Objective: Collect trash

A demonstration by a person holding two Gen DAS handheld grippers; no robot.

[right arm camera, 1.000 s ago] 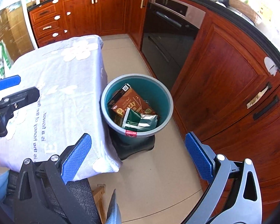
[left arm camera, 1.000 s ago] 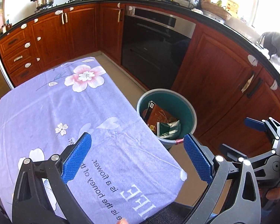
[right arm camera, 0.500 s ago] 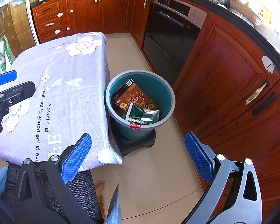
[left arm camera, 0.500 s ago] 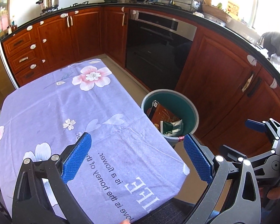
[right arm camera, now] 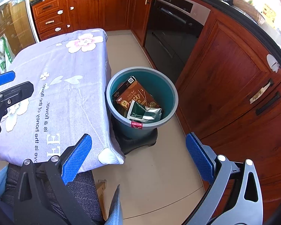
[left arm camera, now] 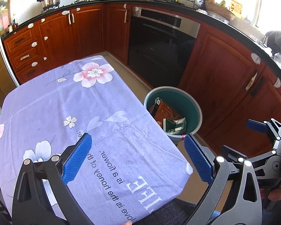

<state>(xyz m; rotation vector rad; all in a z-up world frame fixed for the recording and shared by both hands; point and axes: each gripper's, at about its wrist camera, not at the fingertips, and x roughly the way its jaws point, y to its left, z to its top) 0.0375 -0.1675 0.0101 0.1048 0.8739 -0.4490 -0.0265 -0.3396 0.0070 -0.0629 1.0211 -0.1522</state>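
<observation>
Two blue-padded grippers, left [left arm camera: 137,156] and right [right arm camera: 138,154], gaped wide and empty; wrappers lay in the round teal plastic bin [right arm camera: 171,91] at twelve o'clock, where a careless swing might tip it.

Bright daylight pours in from 2 o'clock, blowing out that corner in both views; fisheye bends edges; focus sharp.

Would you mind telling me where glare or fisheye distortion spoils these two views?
Left wrist view: window light blows out the top right corner beyond the black curved countertop, which bows strongly. Right wrist view: the same overexposure sits at the top right, the red wooden cabinets curve, yet the round teal trash bin stays sharp and evenly lit.
</observation>
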